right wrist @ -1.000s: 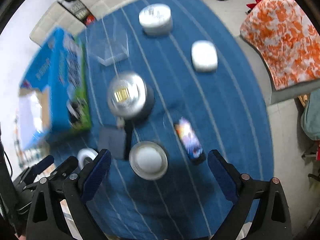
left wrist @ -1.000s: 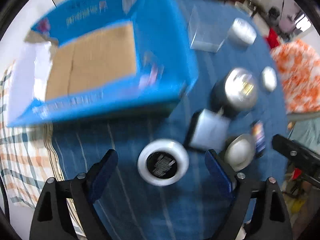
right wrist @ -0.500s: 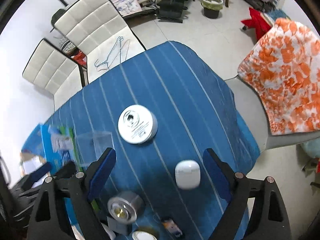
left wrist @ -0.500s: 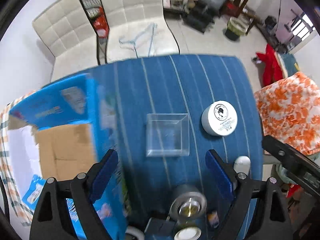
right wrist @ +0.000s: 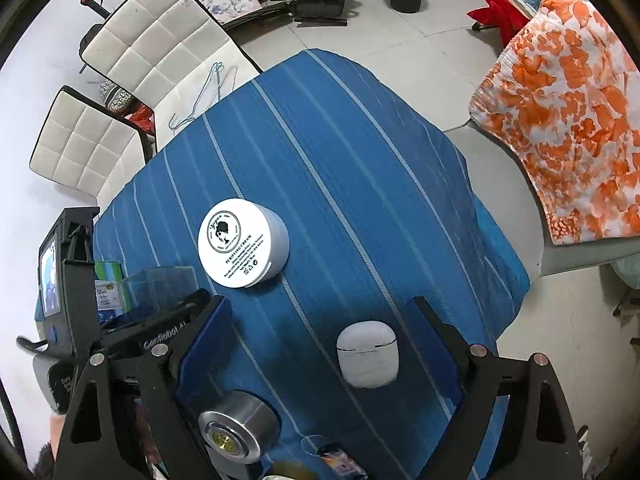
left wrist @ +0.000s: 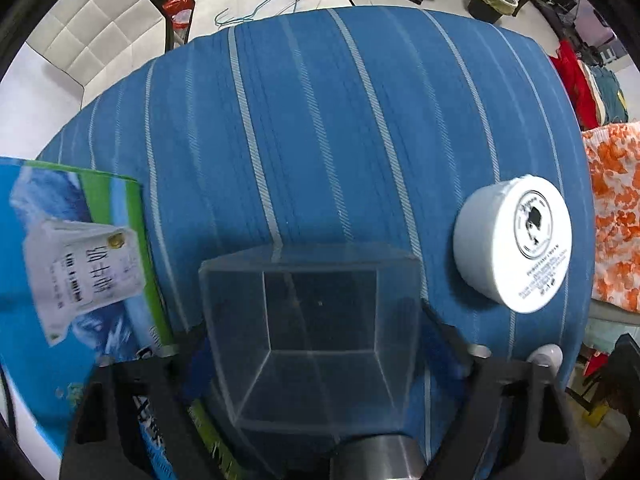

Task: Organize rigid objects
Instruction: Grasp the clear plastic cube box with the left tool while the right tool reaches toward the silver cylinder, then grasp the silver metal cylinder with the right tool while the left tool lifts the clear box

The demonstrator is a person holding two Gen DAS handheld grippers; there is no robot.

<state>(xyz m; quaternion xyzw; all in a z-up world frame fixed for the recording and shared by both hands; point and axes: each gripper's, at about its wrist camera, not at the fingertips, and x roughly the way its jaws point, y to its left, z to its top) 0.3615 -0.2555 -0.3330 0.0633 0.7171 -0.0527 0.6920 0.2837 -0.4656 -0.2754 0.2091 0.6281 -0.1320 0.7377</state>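
A clear plastic box stands on the blue striped tablecloth, between the fingers of my left gripper. Its jaws are closing and the pads lie against the box's side walls. In the right wrist view a white earbud case lies on the cloth between the fingers of my right gripper, nearer the right finger. That gripper is open and touches nothing. The left gripper and the clear box also show at the left of this view.
A white cream jar stands right of the clear box. A silver round tin sits near my right gripper's left finger. A blue carton lies left of the box. White chairs and an orange-patterned cloth flank the table.
My left gripper has travelled from the tape roll to the clear box, come down around it and narrowed. My right gripper has moved on to the earbud case, now between its fingers.
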